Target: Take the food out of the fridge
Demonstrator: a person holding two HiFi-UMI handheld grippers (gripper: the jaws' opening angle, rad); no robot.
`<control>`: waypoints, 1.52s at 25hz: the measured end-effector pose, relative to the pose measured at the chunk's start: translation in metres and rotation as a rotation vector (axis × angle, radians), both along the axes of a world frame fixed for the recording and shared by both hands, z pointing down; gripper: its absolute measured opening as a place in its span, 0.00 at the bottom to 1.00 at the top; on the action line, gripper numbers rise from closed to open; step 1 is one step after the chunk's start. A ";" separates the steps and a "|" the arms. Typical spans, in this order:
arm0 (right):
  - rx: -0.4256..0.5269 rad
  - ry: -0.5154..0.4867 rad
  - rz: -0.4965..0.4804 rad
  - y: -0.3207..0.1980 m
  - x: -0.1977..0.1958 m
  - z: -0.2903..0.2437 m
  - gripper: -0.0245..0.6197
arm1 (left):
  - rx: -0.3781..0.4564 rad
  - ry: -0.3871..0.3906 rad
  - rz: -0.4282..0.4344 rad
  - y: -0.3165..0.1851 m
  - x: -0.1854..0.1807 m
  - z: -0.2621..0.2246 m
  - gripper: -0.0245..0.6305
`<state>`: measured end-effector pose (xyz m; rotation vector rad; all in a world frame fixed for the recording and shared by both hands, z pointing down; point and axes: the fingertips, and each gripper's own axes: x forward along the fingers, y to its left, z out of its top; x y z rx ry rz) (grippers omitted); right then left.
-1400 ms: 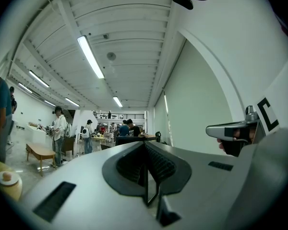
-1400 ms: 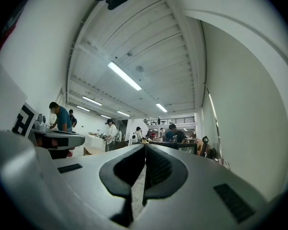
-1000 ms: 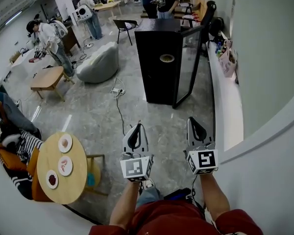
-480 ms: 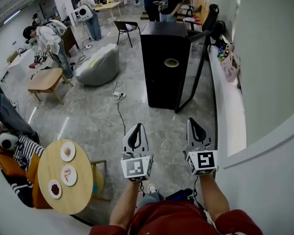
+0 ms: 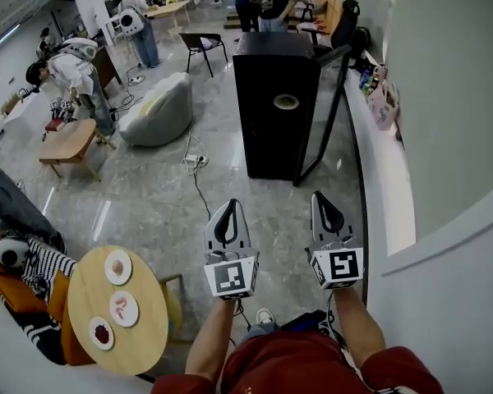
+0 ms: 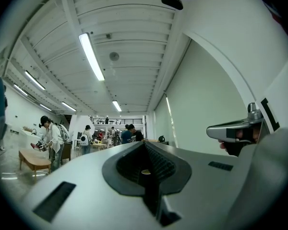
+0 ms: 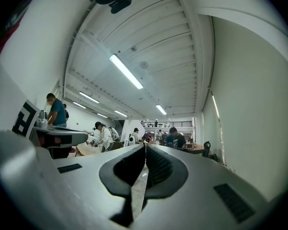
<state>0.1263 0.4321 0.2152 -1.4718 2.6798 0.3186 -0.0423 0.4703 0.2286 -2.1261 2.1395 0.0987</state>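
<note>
A black fridge (image 5: 271, 130) stands ahead across the floor, its glass door (image 5: 322, 113) swung open to the right. A pale round dish (image 5: 286, 102) shows in its dark front. Both grippers are held up side by side well short of it, the left gripper (image 5: 228, 207) and the right gripper (image 5: 321, 199), jaws together and holding nothing. In the left gripper view the left gripper (image 6: 145, 146) is shut, and the right gripper (image 7: 145, 147) is shut in its own view.
A round wooden table (image 5: 152, 335) at lower left carries three plates (image 5: 123, 309) of food. A grey beanbag (image 5: 158, 109), a floor cable (image 5: 199, 179), a low wooden table (image 5: 64, 142) and several people lie left and beyond. A white ledge (image 5: 380, 167) runs along the right wall.
The view has shifted slightly: the round table sits further right and lower in the frame. Both grippers have risen slightly in the frame and stay shut.
</note>
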 end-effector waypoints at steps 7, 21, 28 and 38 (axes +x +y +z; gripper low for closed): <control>0.015 0.014 0.016 -0.005 -0.025 0.009 0.07 | 0.061 0.025 0.059 -0.012 -0.016 -0.002 0.06; 0.006 -0.005 0.012 -0.048 -0.035 0.008 0.07 | 0.013 0.017 0.038 -0.053 -0.031 0.007 0.06; 0.010 -0.003 0.000 -0.091 -0.032 0.009 0.07 | 0.073 0.010 0.076 -0.093 -0.018 0.002 0.06; -0.011 -0.017 -0.008 -0.167 -0.013 0.016 0.07 | 0.043 -0.008 0.053 -0.169 0.000 0.004 0.06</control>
